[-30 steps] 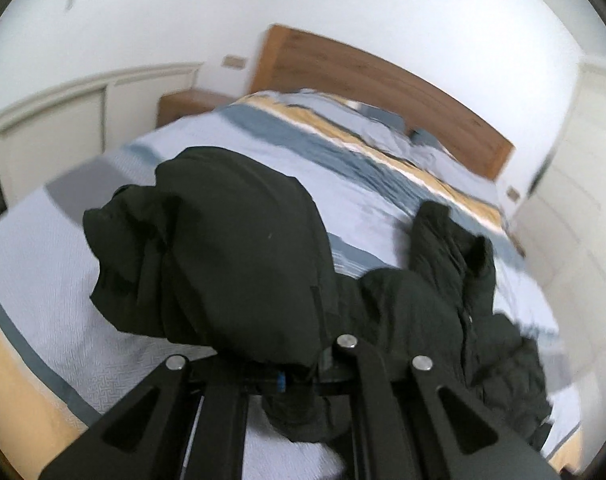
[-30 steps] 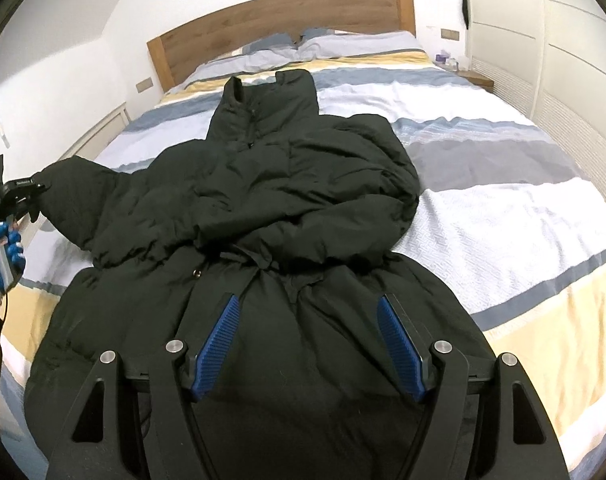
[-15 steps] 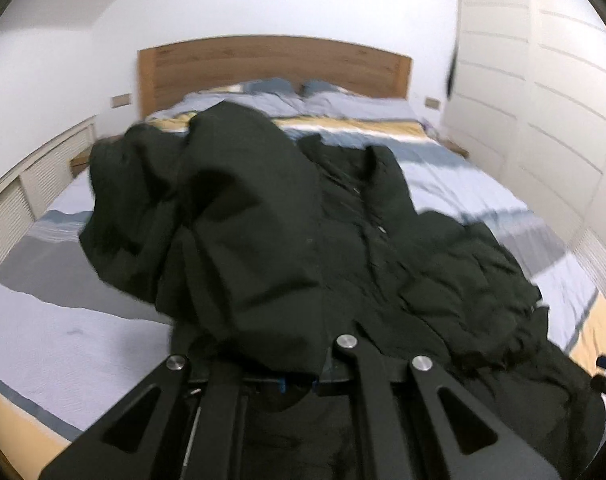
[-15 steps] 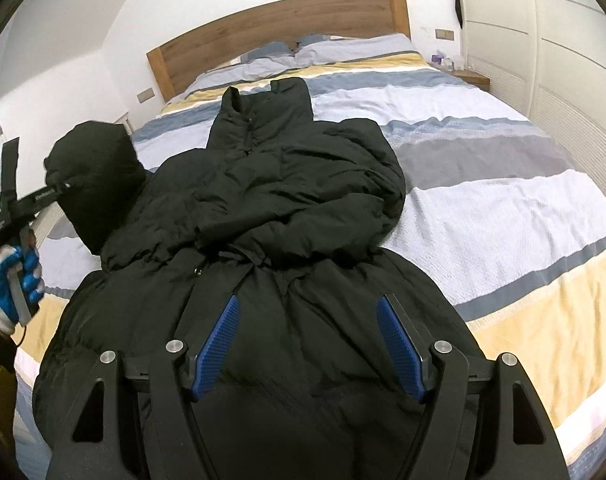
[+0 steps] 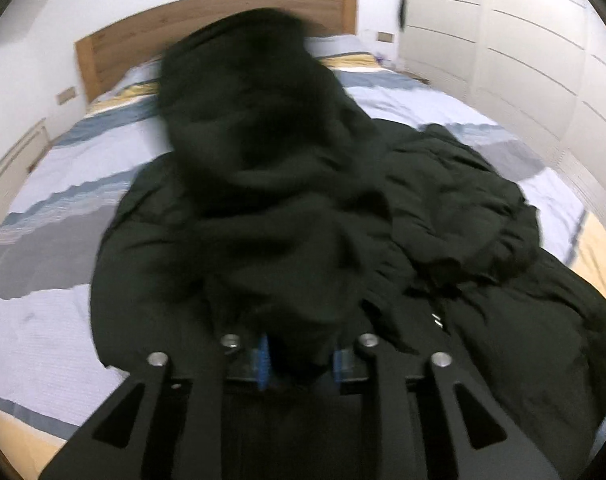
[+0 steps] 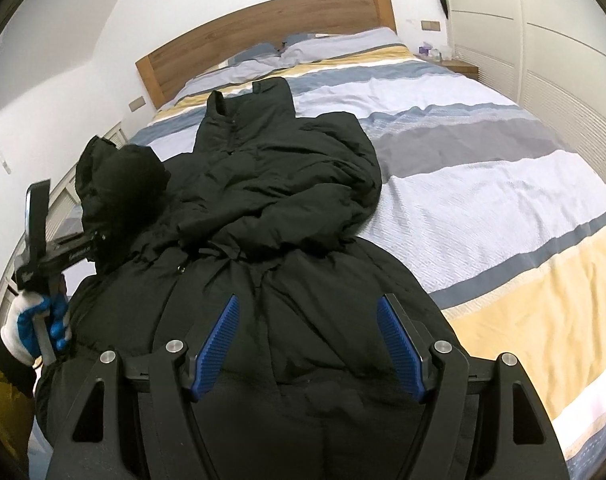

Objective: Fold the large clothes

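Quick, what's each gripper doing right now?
Left gripper: jaws just opening, black coat sleeve between them, grip cannot be told.
Right gripper: open, holding nothing.

1 black coat (image 6: 287, 216), 1 bed (image 6: 483, 184), 1 headboard (image 6: 263, 28), 2 pillows (image 6: 335, 42), 2 grippers: left gripper (image 5: 299, 356) & right gripper (image 6: 309, 344).

No readable text in either view. The left gripper (image 6: 93, 240) body carries a small pale marking just beside the black coat (image 6: 263, 208) sleeve it holds up (too small and blurred to read). Nothing legible on the coat, the striped bedcover (image 6: 483, 184) under it, or the headboard (image 6: 263, 28) beyond it.
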Demonstrator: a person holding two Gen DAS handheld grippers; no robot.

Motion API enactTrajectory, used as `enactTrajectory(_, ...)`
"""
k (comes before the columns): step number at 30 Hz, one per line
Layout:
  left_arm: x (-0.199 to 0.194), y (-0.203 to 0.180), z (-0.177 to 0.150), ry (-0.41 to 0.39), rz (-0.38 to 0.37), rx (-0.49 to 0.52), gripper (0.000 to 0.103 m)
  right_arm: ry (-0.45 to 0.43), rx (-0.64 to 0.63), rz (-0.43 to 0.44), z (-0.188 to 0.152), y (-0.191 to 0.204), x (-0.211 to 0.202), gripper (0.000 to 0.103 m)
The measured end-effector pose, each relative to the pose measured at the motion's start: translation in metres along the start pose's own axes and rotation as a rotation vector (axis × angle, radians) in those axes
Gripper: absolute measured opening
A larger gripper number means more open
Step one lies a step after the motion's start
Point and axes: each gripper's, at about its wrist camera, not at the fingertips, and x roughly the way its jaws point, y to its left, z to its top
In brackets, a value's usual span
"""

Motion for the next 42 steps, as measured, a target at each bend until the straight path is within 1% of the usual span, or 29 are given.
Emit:
enactTrajectory(3,-0.011,0.002,-0.009,0.006,-0.043,0.013,0.033,-0.003,-0.016,-0.008,0.001,0.004,-0.002,0.071)
enactTrajectory(7,-0.028,0.006,-0.015,0.000,-0.067,0.013,0.036,-0.013,-0.050,0.004,0.007,0.015,-0.004,0.071)
enactTrajectory(10,-0.040,0.019,-0.014,-0.021,-0.060,-0.009,0.040,-0.015,-0.080,0.027,0.013,0.028,-0.003,0.071)
enactTrajectory(12,-0.047,0.035,-0.010,-0.038,-0.052,-0.055,0.044,-0.019,-0.104,0.048,0.021,0.039,-0.001,0.071)
enactTrajectory(15,-0.053,0.061,0.001,-0.061,-0.012,-0.114,0.045,-0.026,-0.147,0.104,0.037,0.065,0.007,0.071)
enactTrajectory(18,-0.047,0.073,0.012,-0.069,0.026,-0.142,0.046,-0.048,-0.223,0.146,0.054,0.099,0.015,0.071)
enactTrajectory(22,-0.032,0.079,0.023,-0.070,0.031,-0.182,0.046,-0.063,-0.313,0.216,0.079,0.151,0.040,0.071)
enactTrajectory(25,-0.015,0.082,0.025,-0.061,0.031,-0.210,0.046,-0.051,-0.352,0.250,0.089,0.178,0.062,0.071)
enactTrajectory(27,0.001,0.087,0.025,-0.036,0.027,-0.228,0.046,-0.029,-0.396,0.262,0.090,0.198,0.087,0.071)
enactTrajectory(28,0.009,0.091,0.023,-0.022,0.038,-0.234,0.046,-0.016,-0.409,0.262,0.090,0.203,0.097,0.071)
enactTrajectory(31,0.025,0.100,0.013,0.004,0.063,-0.249,0.046,0.054,-0.428,0.259,0.083,0.208,0.134,0.071)
enactTrajectory(33,0.036,0.108,0.001,0.025,0.047,-0.270,0.047,0.105,-0.436,0.219,0.073,0.202,0.159,0.071)
enactTrajectory(35,0.043,0.113,-0.007,0.038,0.016,-0.285,0.047,0.160,-0.409,0.210,0.065,0.186,0.180,0.071)
enactTrajectory(37,0.047,0.113,-0.010,0.045,0.011,-0.283,0.047,0.183,-0.383,0.218,0.059,0.175,0.189,0.071)
enactTrajectory(39,0.046,0.110,-0.009,0.046,0.024,-0.273,0.047,0.192,-0.367,0.226,0.058,0.168,0.191,0.071)
enactTrajectory(42,0.032,0.108,-0.002,0.018,0.056,-0.263,0.047,0.197,-0.402,0.206,0.058,0.173,0.188,0.071)
